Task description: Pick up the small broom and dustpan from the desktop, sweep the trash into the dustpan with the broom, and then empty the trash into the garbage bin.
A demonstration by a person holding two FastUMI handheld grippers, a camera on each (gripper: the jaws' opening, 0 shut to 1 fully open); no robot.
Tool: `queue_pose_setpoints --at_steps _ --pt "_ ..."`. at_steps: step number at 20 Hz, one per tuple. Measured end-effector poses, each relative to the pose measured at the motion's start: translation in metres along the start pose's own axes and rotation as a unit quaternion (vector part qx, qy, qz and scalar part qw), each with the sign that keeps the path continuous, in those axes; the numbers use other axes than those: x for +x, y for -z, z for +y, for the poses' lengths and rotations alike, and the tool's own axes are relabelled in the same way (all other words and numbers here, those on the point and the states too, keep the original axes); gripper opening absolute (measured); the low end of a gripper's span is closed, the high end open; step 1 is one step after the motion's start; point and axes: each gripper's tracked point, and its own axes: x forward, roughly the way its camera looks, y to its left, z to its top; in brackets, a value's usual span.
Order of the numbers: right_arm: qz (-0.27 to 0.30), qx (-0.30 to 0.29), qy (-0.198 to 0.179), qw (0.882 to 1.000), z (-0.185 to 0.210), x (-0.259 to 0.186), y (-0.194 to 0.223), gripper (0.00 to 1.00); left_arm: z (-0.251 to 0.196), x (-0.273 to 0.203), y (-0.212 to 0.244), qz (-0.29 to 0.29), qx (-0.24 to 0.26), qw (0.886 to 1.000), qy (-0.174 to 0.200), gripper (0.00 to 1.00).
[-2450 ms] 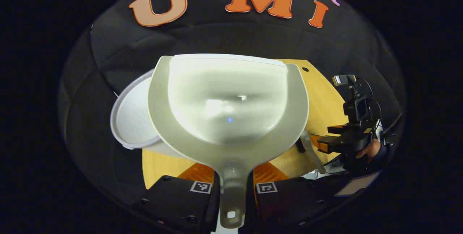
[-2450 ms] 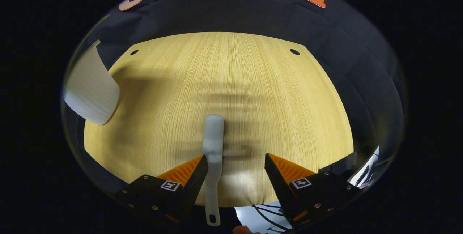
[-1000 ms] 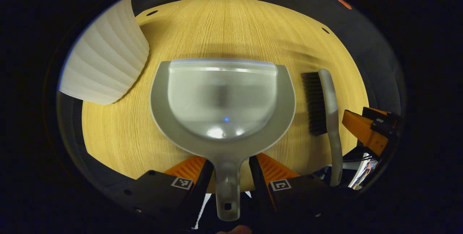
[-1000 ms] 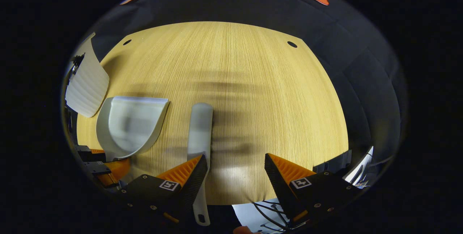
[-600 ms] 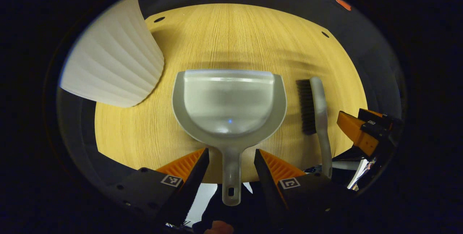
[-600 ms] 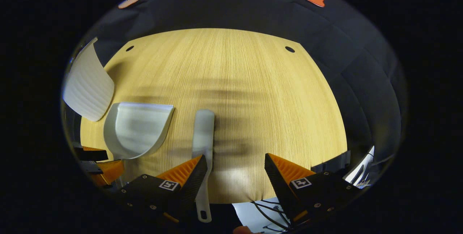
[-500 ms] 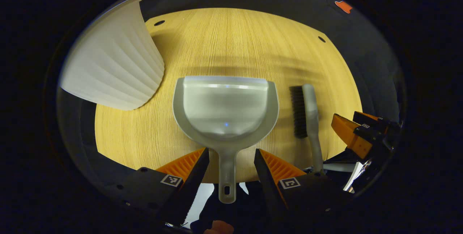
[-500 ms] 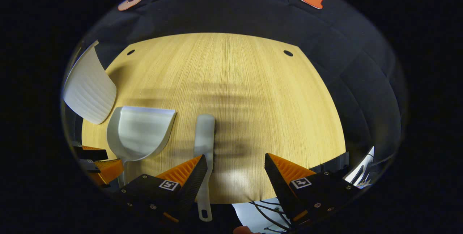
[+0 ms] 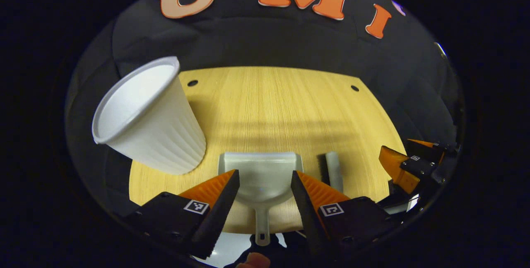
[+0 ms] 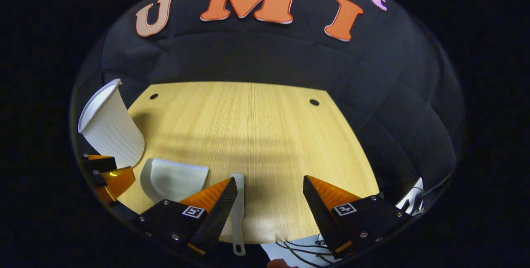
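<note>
In the left gripper view, the left gripper (image 9: 264, 177) hangs above the wooden desktop (image 9: 273, 106) with its jaws spread apart, holding nothing. The dustpan (image 9: 261, 177) lies flat on the desktop between the two fingers, its handle toward the camera. The small broom (image 9: 331, 170) lies just right of the dustpan. A white ribbed garbage bin (image 9: 149, 119) stands left of the dustpan.

In the right gripper view, the right gripper (image 10: 269, 187) is likewise parted and empty. The small broom (image 10: 237, 206) lies just right of the dustpan (image 10: 172, 183), beside the gripper's left finger. The garbage bin (image 10: 109, 125) stands beyond the dustpan's left side.
</note>
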Motion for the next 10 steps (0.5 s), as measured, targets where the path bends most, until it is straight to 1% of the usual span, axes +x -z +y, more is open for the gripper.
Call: queue_pose_setpoints --at_steps 1,2,4,7,8,10 --pt "-0.024 0.001 0.004 1.0 -0.002 -0.007 -0.015 0.96 0.004 -0.002 -0.013 -0.031 0.0 0.999 -0.008 0.84" --pt "-0.05 0.003 0.004 0.999 -0.002 -0.015 -0.03 0.96 0.005 -0.003 -0.028 -0.063 0.001 0.998 -0.013 0.82" --pt "-0.102 0.013 0.005 0.995 -0.002 -0.033 -0.06 0.96 0.012 -0.014 -0.06 -0.125 -0.001 0.992 -0.025 0.82" --pt "-0.183 0.022 0.021 0.983 -0.013 -0.058 -0.099 0.96 0.023 -0.035 -0.096 -0.213 0.001 0.976 -0.041 0.81" --pt "-0.21 0.026 0.023 0.977 -0.013 -0.066 -0.11 0.96 0.018 -0.027 -0.095 -0.241 0.004 0.969 -0.05 0.81" --pt "-0.255 0.034 0.019 0.966 -0.013 -0.081 -0.128 0.96 0.022 -0.036 -0.105 -0.292 0.005 0.954 -0.059 0.81"
